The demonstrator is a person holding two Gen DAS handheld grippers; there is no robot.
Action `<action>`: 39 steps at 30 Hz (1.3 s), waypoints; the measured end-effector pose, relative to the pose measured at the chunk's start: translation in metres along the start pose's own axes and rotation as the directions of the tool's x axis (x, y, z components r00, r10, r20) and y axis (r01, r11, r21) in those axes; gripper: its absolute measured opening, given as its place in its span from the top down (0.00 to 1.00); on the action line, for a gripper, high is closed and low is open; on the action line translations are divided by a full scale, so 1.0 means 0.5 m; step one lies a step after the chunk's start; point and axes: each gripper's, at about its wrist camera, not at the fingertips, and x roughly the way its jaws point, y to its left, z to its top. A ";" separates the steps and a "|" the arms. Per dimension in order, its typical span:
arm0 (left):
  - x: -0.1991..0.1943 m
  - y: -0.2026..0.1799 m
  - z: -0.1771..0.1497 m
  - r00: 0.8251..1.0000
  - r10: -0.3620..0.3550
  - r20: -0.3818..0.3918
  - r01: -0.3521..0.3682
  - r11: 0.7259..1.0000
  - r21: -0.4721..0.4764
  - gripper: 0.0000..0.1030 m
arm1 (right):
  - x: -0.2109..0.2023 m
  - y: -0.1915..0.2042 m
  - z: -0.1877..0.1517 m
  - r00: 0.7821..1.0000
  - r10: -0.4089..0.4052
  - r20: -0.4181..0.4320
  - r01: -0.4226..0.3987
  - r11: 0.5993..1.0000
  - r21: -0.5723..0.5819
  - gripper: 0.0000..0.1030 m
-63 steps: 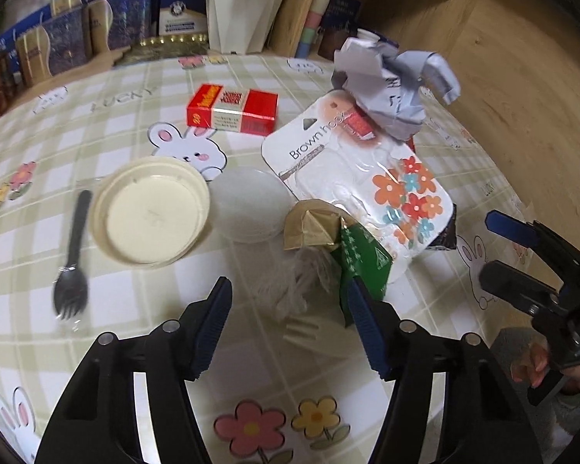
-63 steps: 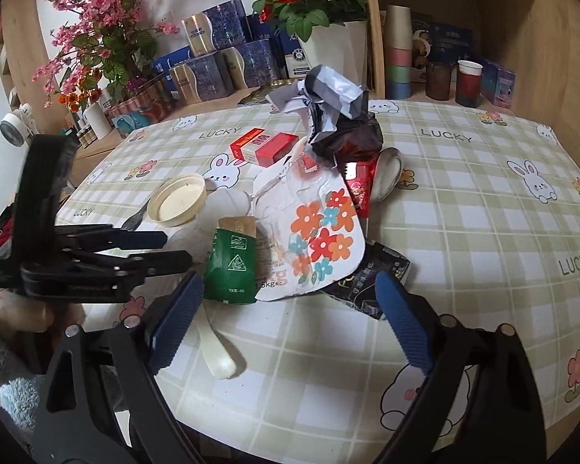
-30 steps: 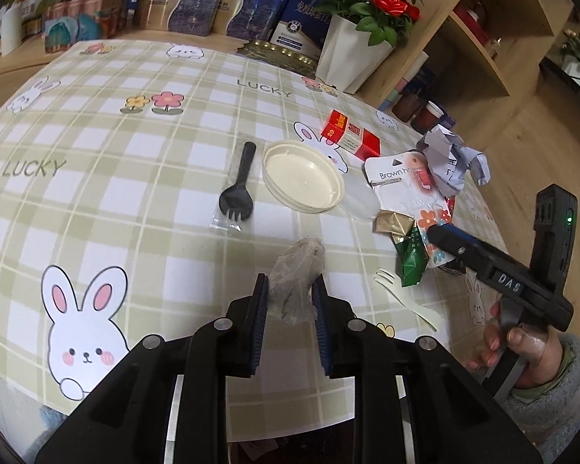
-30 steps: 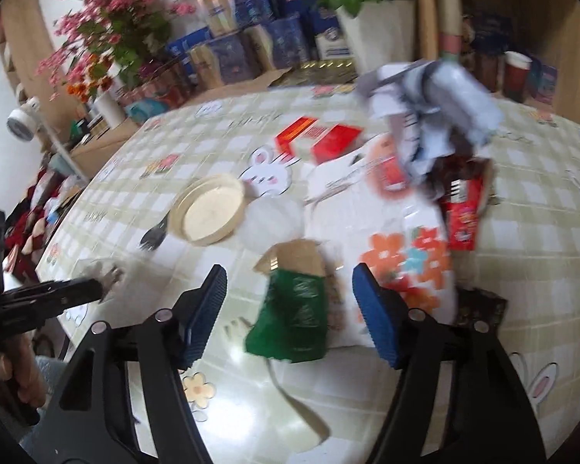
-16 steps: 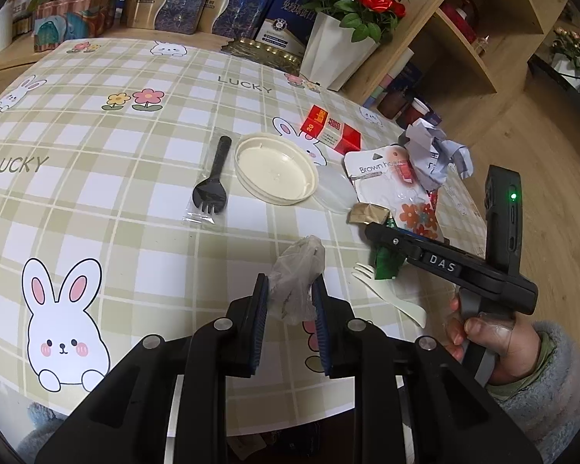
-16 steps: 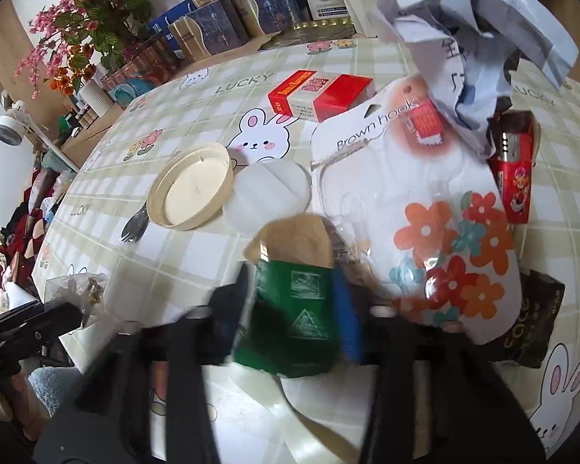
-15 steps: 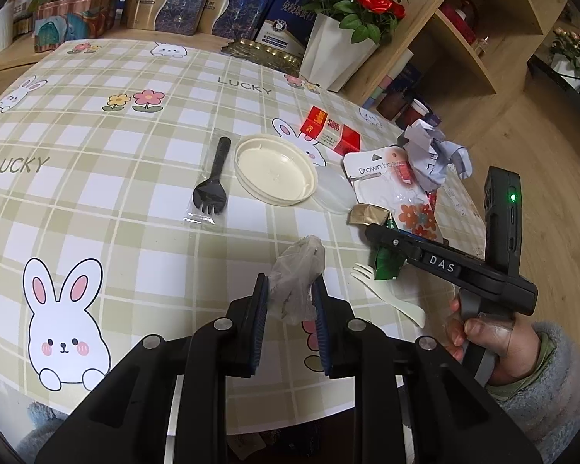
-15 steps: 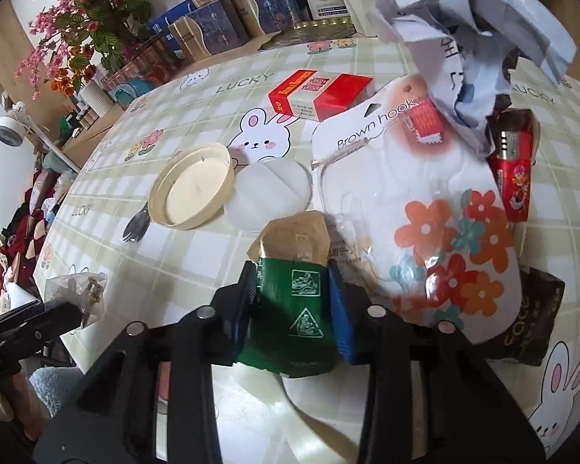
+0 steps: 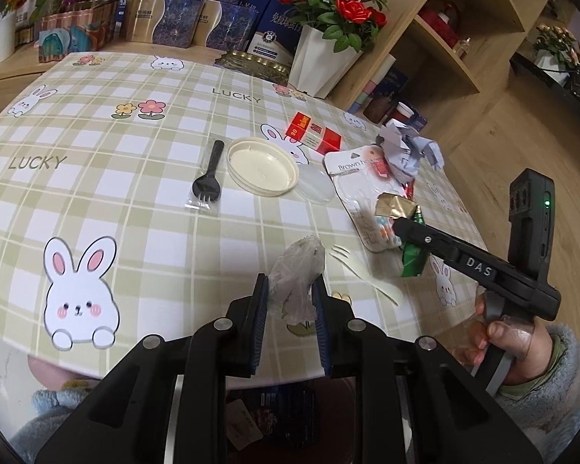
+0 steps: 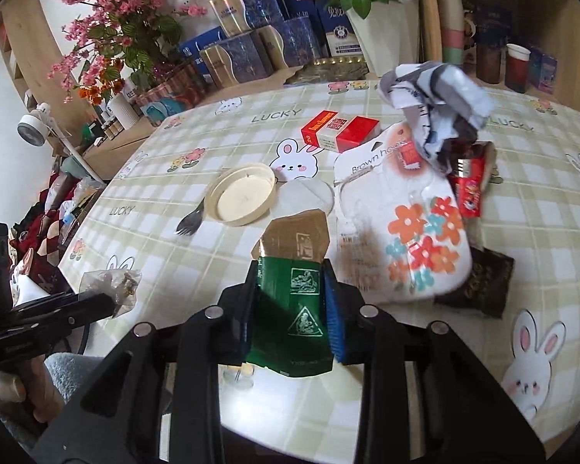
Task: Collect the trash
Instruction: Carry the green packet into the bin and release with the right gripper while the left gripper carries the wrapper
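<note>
Left gripper (image 9: 290, 297) is angled down toward the near edge of the table (image 9: 96, 201), jaws clamped on a crumpled clear plastic wrapper (image 9: 297, 274) held clear of the checked cloth; the same wrapper shows in the right wrist view at the tip of that gripper (image 10: 112, 290). Right gripper (image 10: 290, 301) is also pitched downward; its jaws have just been closing and now pinch a green packet (image 10: 290, 309) with a brown torn top, the packet sticking out both above and below the pads. In the left wrist view the right gripper is gripped by a hand (image 9: 498, 344) in a fuzzy blue-grey sleeve, trigger finger curled; its body reads "DAS" and a green LED is lit on the upright module. Rest of the trash is on the table: white plastic fork (image 9: 363, 274) just beside the left gripper's tip, black fork (image 9: 208, 178) in a clear sleeve, cream round lid (image 9: 261, 170) touching a clear lid (image 9: 315, 189), red-and-white box (image 9: 315, 137) with a "20" on its end, white card pack (image 10: 402, 208) printed "Brown hook" with orange and teal flowers, crumpled printed paper (image 10: 437, 116) on top of it, red sachet (image 10: 469, 189) and dark pouch (image 10: 479, 286) at its edge. Tablecloth carries "LUCKY" lettering, bunnies and flowers. Below the table edge an open bin (image 9: 274, 413) with scraps inside sits under the left gripper. Blue and gold boxes at the back have text too small to read.
</note>
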 end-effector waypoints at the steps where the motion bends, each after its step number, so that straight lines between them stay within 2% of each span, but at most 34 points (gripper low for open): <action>1: -0.005 -0.002 -0.004 1.000 0.001 0.001 -0.001 1.000 0.003 0.78 | -0.011 0.001 -0.007 1.000 0.000 0.005 0.000 1.000 -0.002 0.68; 12: -0.072 -0.044 -0.074 1.000 -0.012 0.024 0.011 0.999 0.030 0.78 | -0.099 0.016 -0.098 1.000 -0.025 0.013 0.025 0.999 -0.044 0.68; 20: -0.117 -0.062 -0.119 0.999 -0.017 0.050 0.015 0.999 0.041 0.78 | -0.131 0.040 -0.185 1.000 -0.015 -0.019 0.013 0.997 -0.078 0.68; 30: -0.156 -0.069 -0.177 0.997 -0.021 0.068 0.019 0.999 0.035 0.78 | -0.120 0.067 -0.288 0.993 -0.005 -0.122 -0.007 0.995 -0.099 0.68; 39: -0.172 -0.063 -0.212 0.998 -0.006 0.070 0.004 1.000 0.026 0.78 | -0.109 0.080 -0.319 0.986 0.001 -0.164 -0.020 0.994 -0.112 0.68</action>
